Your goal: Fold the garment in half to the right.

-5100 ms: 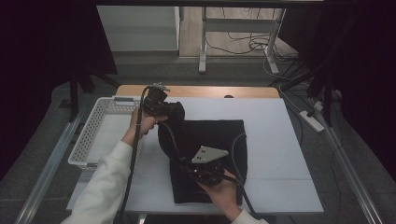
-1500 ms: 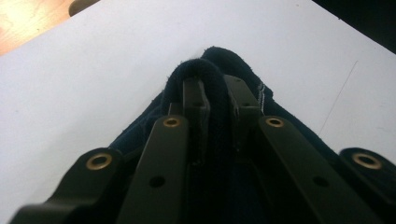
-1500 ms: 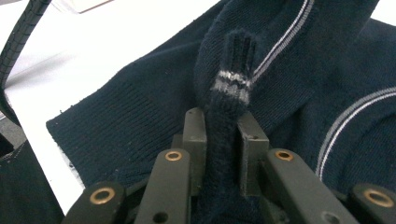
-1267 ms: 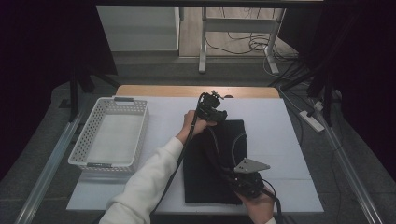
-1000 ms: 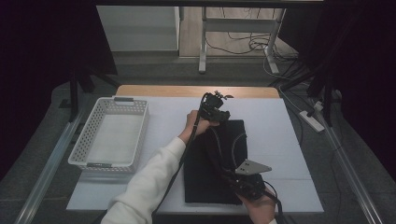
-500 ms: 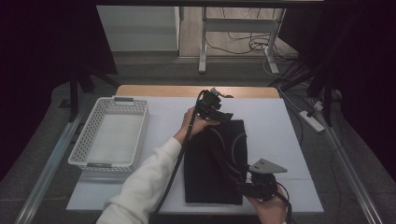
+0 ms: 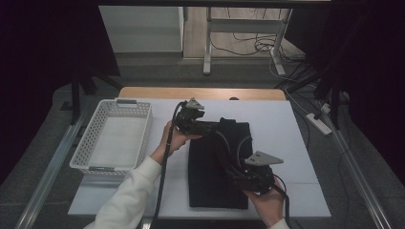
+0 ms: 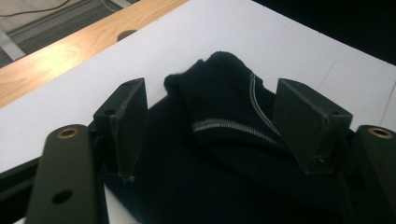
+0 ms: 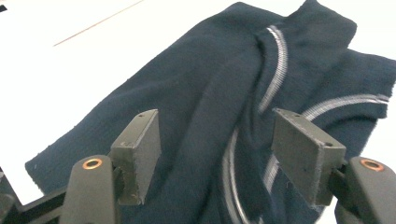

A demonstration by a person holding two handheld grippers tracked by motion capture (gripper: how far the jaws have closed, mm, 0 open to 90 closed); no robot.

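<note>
dark folded garment (image 7: 217,164) on white table (image 7: 286,129), left claw (image 7: 206,127) and right claw (image 7: 239,177) both wide open over it, gripping nothing

One dark garment (image 7: 210,167), one white basket (image 7: 90,155), two grippers

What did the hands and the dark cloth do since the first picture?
The left claw swung from beside the white basket over to the far end of the dark cloth. The right claw slid toward the cloth's near right corner. The cloth, bunched before, now lies stretched out long and flat. Both claws are open over it, holding nothing. The basket and the table stayed put.
</note>
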